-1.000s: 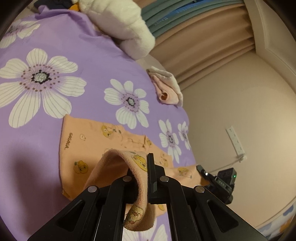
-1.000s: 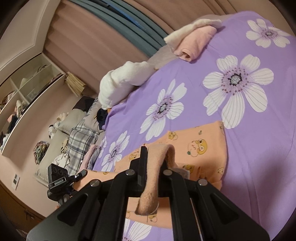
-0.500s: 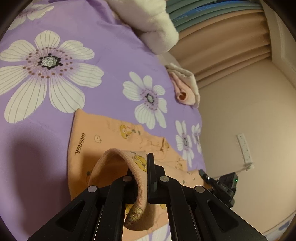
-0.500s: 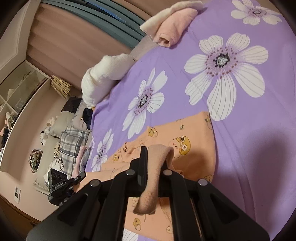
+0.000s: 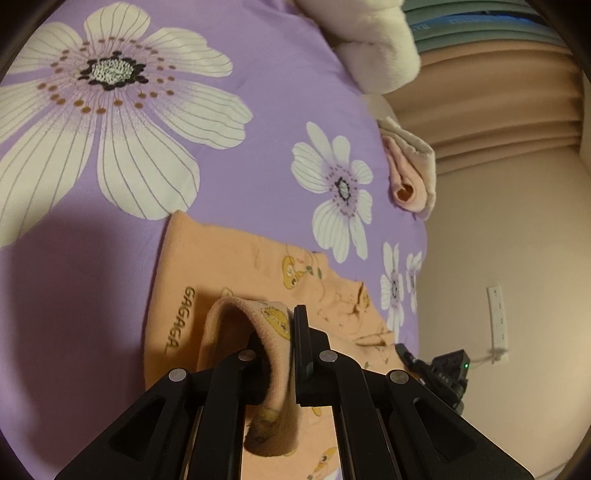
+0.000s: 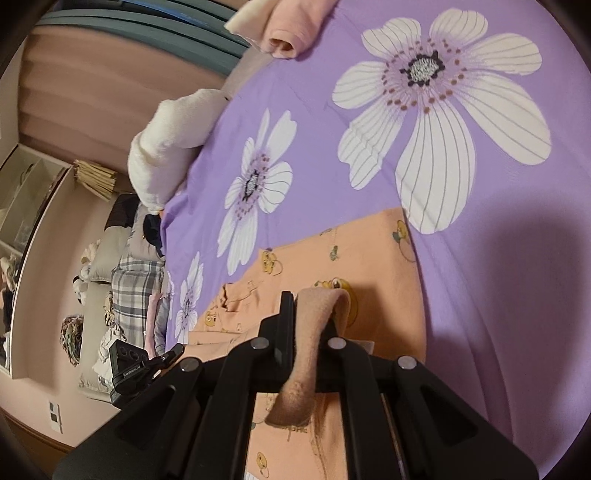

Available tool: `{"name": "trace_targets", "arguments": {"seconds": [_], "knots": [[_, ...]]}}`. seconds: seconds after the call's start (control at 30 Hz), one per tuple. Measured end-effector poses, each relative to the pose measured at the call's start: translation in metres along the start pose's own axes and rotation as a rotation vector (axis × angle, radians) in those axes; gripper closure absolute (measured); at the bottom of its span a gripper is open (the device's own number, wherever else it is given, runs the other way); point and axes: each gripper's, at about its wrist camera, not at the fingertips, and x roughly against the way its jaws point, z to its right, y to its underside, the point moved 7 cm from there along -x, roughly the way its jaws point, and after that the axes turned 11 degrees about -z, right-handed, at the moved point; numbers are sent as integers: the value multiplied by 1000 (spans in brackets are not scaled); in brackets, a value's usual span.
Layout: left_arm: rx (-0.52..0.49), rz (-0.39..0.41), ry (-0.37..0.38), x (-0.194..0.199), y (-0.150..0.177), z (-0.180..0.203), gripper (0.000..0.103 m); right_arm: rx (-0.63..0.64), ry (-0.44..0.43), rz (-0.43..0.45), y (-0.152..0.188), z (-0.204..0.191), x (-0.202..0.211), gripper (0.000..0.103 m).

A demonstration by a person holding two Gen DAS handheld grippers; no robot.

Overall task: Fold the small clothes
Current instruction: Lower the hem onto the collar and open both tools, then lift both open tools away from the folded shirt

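Note:
A small orange garment (image 5: 236, 258) with yellow cartoon prints and the word GAGAGA lies flat on the purple flowered bedspread (image 5: 258, 74). My left gripper (image 5: 284, 332) is shut on one lifted edge of it, and the cloth hangs in a fold between the jaws. The garment also shows in the right wrist view (image 6: 362, 251). My right gripper (image 6: 306, 314) is shut on another lifted edge, which droops over the fingers above the flat part.
A folded pink and cream cloth (image 5: 410, 177) lies near the bed's far edge, also in the right wrist view (image 6: 291, 22). A white plush pile (image 6: 173, 144) sits beside it. A black camera on a stand (image 6: 129, 365) is off the bed. Curtains (image 5: 498, 92) hang behind.
Both grippers have carried their held edges forward over the flat garment, toward its far edge; more of the garment now lies beneath and behind the fingers.

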Motion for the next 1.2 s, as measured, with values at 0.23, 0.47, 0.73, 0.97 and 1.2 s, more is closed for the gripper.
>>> {"name": "trace_targets", "arguments": {"seconds": [0.23,0.47,0.73,0.97,1.2], "knots": [[139,-54,44,-8,-15,-14,103,-92,8,-63,-13,12,-11,91],[232,-65,126,-4,-31,-14,46,-207,-108,-68,-27,14,-6,60],[193,57,136,10,-60,-1,30,-195,-201,50,-52,2,12,56],[161,204,165,37,-81,4,30,-145,-190,125,-57,-3,26,56],[-30,140,-91,34,-48,22,30,124,-43,146,-36,-40,41,56]]}}
